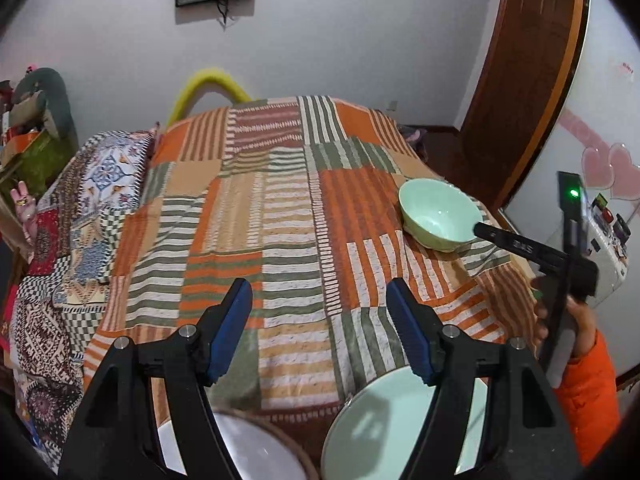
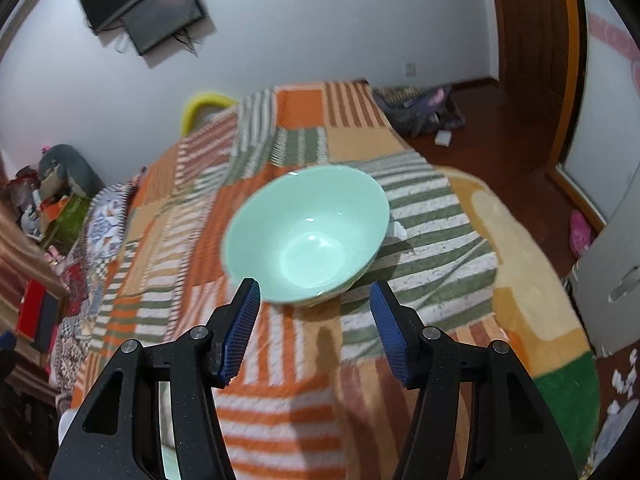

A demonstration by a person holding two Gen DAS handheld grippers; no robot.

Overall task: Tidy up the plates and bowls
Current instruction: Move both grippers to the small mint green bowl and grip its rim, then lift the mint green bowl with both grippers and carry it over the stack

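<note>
A mint-green bowl [image 2: 308,232] stands upright and empty on the striped patchwork bedspread [image 2: 280,412]. My right gripper [image 2: 314,292] is open just short of its near rim, with nothing between the blue pads. In the left wrist view the same bowl [image 1: 440,212] sits at the right, and a black finger [image 1: 516,245] of the right gripper reaches its rim. My left gripper [image 1: 320,292] is open over bare bedspread [image 1: 256,208]. Below it lie a pale green plate [image 1: 380,428] and a white plate with a brown rim [image 1: 248,448], both partly hidden by the fingers.
The bed's right edge drops to a wooden floor [image 2: 500,140] with a yellow and green rug [image 2: 520,280]. A patterned pillow [image 1: 108,176] lies at the left. A hand in an orange sleeve [image 1: 588,380] holds the right gripper. Clutter [image 2: 52,200] stands beside the bed's left side.
</note>
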